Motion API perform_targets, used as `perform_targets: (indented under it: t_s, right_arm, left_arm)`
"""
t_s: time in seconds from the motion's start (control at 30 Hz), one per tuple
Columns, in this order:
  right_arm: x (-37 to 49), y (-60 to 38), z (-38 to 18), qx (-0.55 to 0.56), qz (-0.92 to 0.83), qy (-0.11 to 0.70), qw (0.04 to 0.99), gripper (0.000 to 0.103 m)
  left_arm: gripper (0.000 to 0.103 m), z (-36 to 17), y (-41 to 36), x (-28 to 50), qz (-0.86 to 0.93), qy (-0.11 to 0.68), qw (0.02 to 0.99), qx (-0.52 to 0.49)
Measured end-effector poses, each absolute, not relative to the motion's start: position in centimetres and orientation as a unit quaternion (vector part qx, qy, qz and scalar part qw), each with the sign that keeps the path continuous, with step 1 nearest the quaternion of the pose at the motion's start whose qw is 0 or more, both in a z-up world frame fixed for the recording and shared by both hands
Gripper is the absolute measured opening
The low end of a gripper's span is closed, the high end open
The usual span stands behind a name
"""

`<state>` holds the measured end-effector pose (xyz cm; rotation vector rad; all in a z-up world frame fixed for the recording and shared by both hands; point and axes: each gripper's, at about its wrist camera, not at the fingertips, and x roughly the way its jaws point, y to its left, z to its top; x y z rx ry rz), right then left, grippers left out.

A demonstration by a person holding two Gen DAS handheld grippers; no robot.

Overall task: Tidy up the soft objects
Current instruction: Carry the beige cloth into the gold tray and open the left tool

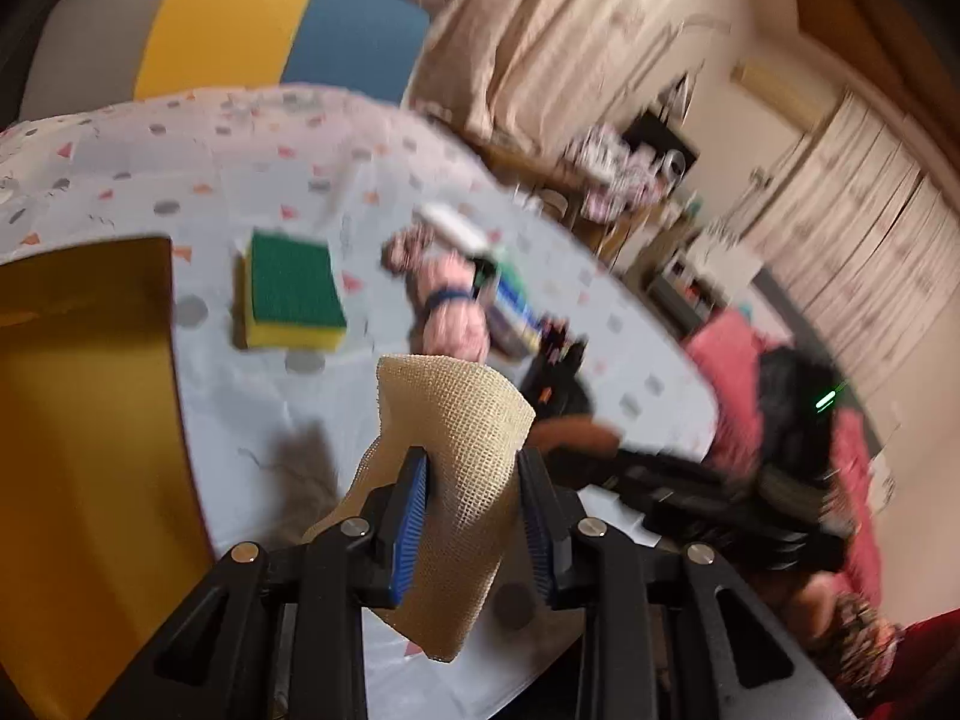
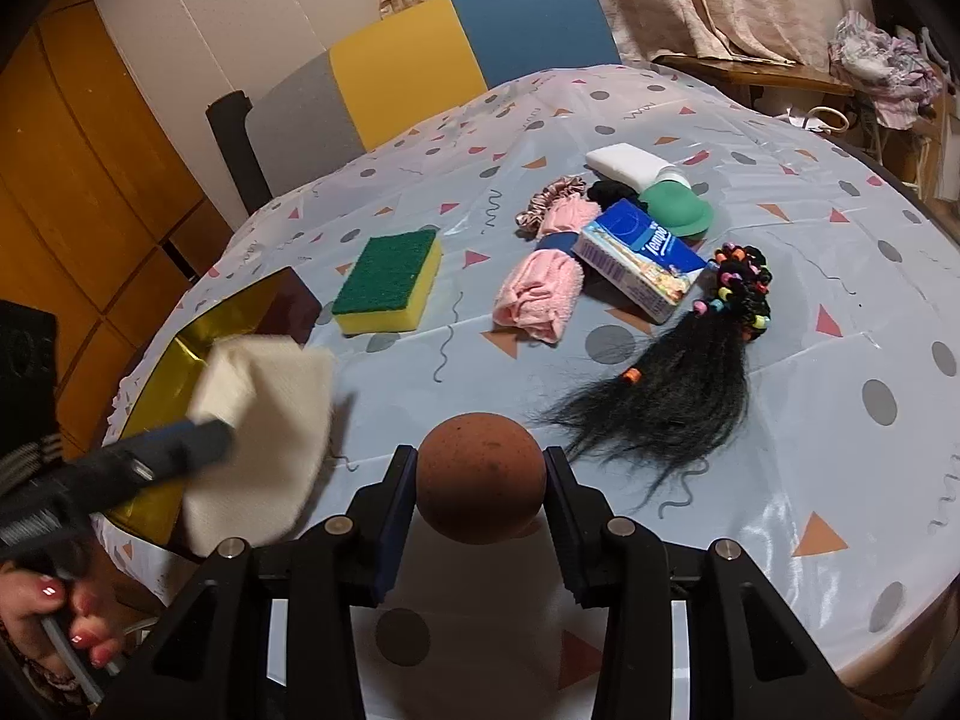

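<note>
Two grippers (image 1: 474,516) (image 2: 480,516), both loaded

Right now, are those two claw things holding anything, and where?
Left gripper pinches a beige mesh cloth near its middle; right gripper squeezes a brown ball across its sides.

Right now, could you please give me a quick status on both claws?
Left claw shut on beige mesh cloth, beside gold box. Right claw shut on brown ball. Sponge on the table, nothing blocking.
</note>
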<state>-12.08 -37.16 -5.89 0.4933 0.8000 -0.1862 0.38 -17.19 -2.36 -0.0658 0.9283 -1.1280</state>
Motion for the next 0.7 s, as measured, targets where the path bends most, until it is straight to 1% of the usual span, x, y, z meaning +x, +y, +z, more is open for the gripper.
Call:
perform_targets:
  t_s: [0.23, 0.37, 0.53, 0.7]
  right_arm:
    - [-11.6, -36.2, -5.7, 0.235, -0.082, 0.386, 0.889, 0.042]
    - [-11.3, -35.6, -5.0, 0.232, -0.076, 0.38, 0.892, 0.042]
    - [-10.7, -34.3, -4.1, 0.231, -0.067, 0.372, 0.896, 0.042]
    - [-10.0, -32.8, -3.3, 0.231, -0.057, 0.368, 0.899, 0.042]
  left_arm:
    - [0.03, 0.7, -12.6, 2.5, -0.499, 0.378, 0.773, -0.105]
    - [0.03, 1.5, -9.7, 4.9, -0.452, 0.369, 0.805, -0.106]
    - [0.03, 0.9, -6.5, 8.5, -0.368, 0.386, 0.84, -0.095]
    - [0.031, -1.0, -3.8, 13.2, -0.292, 0.423, 0.854, -0.082]
